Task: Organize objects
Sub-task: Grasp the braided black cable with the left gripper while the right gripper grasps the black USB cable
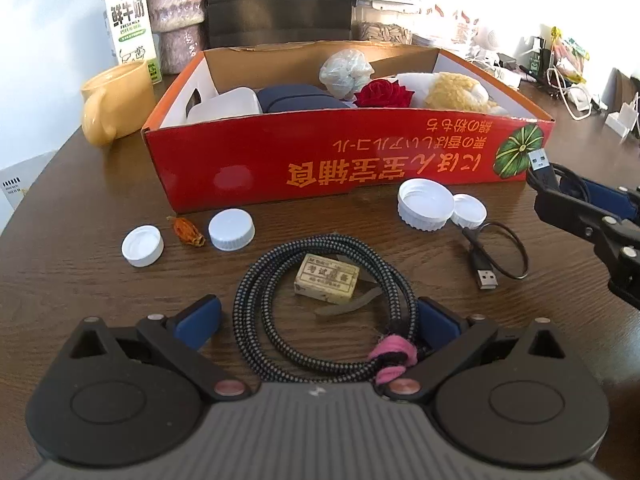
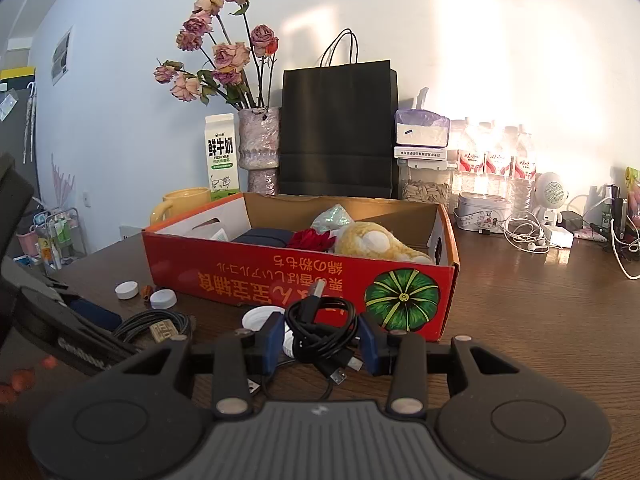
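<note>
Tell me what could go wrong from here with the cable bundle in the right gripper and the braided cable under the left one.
1. The right gripper clamps a loose black cable bundle; plugs dangle below and could catch the red box front wall on the way in.
2. The left gripper is open around the braided cable, with an eraser inside the coil; closing might pinch only one strand, or drag the eraser along.

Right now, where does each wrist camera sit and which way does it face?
Left wrist: on the left hand-held gripper, tilted down at the braided cable; its open fingers show.
Right wrist: on the right hand-held gripper, facing the wall; fingers shut on a black cable.
Shared: red box.
</note>
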Available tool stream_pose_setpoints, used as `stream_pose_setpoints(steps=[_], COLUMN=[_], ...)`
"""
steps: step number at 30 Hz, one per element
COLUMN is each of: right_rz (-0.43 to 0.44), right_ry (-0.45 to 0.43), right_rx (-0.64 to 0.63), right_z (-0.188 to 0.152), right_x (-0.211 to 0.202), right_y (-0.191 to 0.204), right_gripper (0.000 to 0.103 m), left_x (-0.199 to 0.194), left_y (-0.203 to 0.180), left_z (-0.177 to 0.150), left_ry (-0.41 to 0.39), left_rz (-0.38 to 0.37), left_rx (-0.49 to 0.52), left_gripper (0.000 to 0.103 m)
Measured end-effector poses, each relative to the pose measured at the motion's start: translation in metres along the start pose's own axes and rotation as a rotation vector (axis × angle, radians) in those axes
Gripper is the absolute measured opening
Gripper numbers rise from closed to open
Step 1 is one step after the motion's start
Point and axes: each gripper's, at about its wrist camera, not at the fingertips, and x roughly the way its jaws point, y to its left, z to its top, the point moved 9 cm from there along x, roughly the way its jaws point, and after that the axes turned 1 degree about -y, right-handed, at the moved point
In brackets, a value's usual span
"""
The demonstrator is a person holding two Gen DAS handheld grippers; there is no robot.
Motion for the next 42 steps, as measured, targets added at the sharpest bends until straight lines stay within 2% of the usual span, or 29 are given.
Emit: stream_pose_setpoints(steps=[14,20,21,22,26,42], right_rz=[0.010,0.008,0.008,0.008,0.007,-0.002], right_ry=[0.002,0.000,0.000,-0.001,-0.001,-0.010], right_rx=[-0.007,-0.007,-0.006,-0.006,-0.005,-0.012], right_z=[-0.001,-0.001,0.000,0.000,-0.001,0.001], right_x=[-0.001,-0.001,-0.001,-0.002,-0.002,-0.002], right_y=[0.004,0.003,0.003,0.003,0.003,0.002], right_gripper=[0.039,0.039,0.039,0.039,0.039,0.039], left_x=[-0.005,-0.005,-0.006,-0.008,-0.014,-0.045], left_y=[0.011,0.012,0.011,0.010,0.010,0.013], left_z=[-0.004,-0.005,-0.006,-0.006,-0.008,-0.003], left_ry=[-0.004,-0.052,-0.066,-0.086,-0.110,-0.171], left_rz=[0.022,0.017,0.019,0.015,0.016,0.012], left_rx=[-0.019,-0.024,-0.025,-0.025,-0.039,-0.037], left_gripper=[0.103,0.103,0.102,0.092,0.090,0.089])
